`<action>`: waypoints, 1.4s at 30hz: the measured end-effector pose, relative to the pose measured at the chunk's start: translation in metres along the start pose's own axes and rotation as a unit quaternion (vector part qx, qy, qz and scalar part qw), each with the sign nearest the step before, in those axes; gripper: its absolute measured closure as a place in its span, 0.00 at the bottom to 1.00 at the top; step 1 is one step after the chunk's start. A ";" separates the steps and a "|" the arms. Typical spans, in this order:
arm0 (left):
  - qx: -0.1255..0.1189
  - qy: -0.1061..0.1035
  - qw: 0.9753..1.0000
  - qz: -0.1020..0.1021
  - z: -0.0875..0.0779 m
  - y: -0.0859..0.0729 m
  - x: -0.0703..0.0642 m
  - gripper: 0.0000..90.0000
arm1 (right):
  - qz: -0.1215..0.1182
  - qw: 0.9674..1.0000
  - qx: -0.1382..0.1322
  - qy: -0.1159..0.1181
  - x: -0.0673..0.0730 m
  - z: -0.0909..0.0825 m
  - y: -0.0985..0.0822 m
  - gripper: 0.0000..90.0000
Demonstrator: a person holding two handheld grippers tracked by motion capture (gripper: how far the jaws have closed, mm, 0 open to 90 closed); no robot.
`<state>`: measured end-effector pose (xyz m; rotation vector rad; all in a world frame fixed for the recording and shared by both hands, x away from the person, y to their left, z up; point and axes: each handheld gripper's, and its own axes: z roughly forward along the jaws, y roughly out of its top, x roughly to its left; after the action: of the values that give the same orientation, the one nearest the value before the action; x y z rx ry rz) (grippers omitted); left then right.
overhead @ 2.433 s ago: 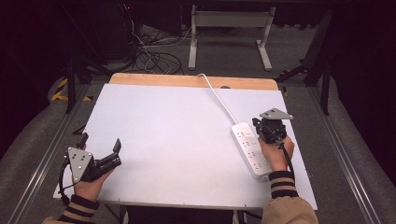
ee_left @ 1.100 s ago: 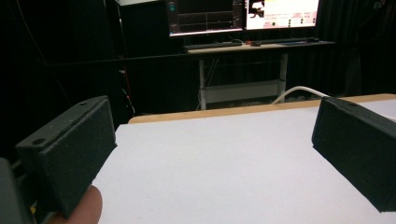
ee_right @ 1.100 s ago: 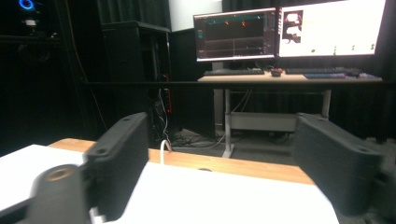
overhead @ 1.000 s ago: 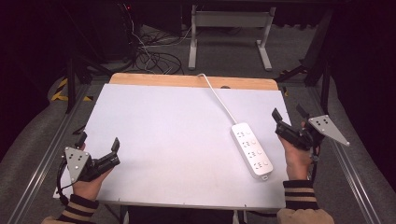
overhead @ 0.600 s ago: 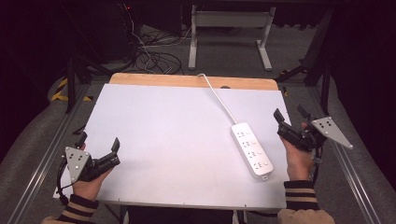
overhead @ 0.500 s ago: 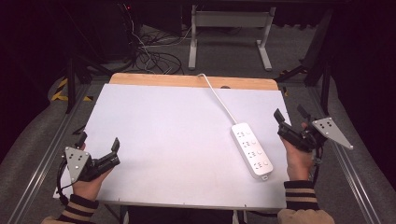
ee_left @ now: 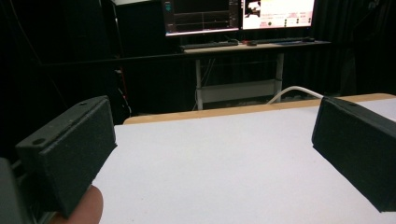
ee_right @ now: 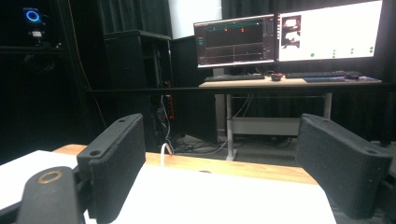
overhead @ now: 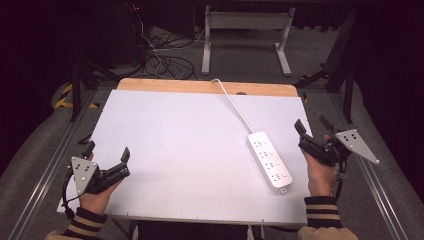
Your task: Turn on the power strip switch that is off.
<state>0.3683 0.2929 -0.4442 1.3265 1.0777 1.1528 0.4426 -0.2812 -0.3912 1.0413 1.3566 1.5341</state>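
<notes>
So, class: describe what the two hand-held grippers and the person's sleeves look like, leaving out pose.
Each hand-held gripper, left and right, is black with two blocky, matt jaws and a grey three-cornered plate dotted with small holes on top. A dark cable loops from the left one by the wrist. The sleeves have dark cuffs with thin light stripes above tan fabric.
</notes>
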 end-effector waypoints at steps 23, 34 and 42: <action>0.004 -0.003 1.000 -0.001 -0.001 0.000 0.000 0.00 | 0.001 1.000 0.021 0.007 0.001 0.002 -0.005 0.19; 0.004 -0.001 1.000 -0.002 -0.004 0.000 0.001 0.00 | -0.001 1.000 0.018 0.009 0.003 0.001 -0.004 0.19; 0.004 -0.003 1.000 -0.001 -0.005 0.000 0.000 0.00 | -0.001 1.000 0.020 0.009 0.003 -0.001 -0.004 0.19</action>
<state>0.3638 0.2937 -0.4442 1.3334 1.0805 1.1430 0.4407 -0.2779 -0.3952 1.0520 1.4045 1.5232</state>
